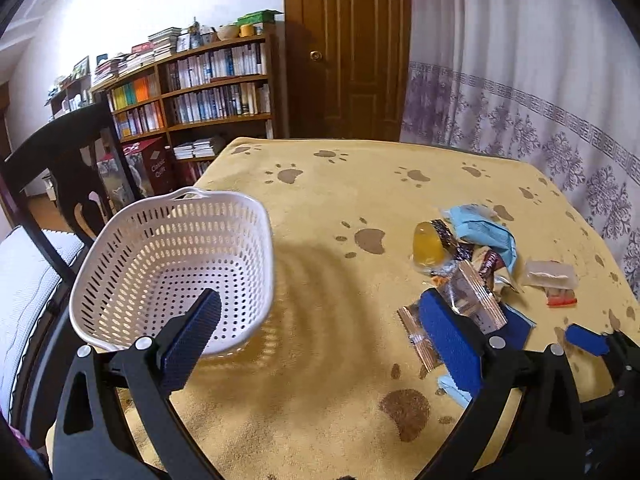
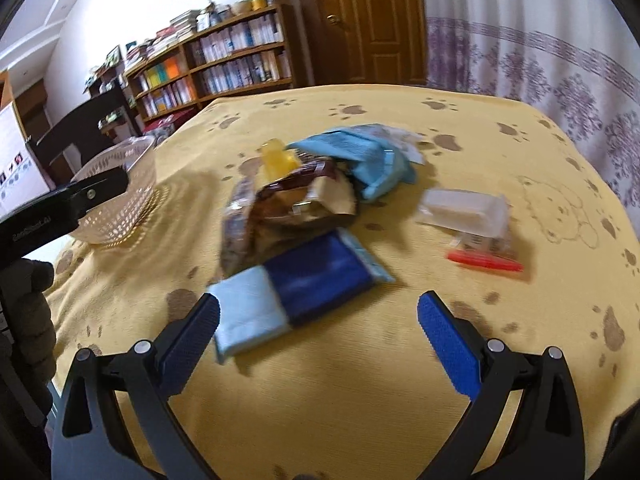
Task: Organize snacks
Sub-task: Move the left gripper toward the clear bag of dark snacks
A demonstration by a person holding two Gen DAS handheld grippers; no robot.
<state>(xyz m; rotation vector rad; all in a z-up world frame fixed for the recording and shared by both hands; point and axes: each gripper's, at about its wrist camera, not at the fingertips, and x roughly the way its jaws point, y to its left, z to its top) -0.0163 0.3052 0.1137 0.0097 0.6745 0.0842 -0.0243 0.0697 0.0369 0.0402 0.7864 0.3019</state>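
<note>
Both tools are spread wide and holding nothing right now. My left tool (image 1: 320, 336) sits between the basket (image 1: 172, 268) on its left and the snack pile (image 1: 468, 264) on its right; the basket is empty as far as I can see, so nothing is sorted yet.

My right tool (image 2: 318, 328) is the nearer 1. The blue packet (image 2: 296, 292) lies flat on the desk (image 2: 360, 380) just ahead of it and a bit left of center. Its long axis runs diagonally, near-left to far-right, so I figure I'd need to twist the wrist to close across the short side. The clear packet with the red strip (image 2: 472, 216) sits apart to the right. Right view is blurry, so wrapper details are a guess.
</note>
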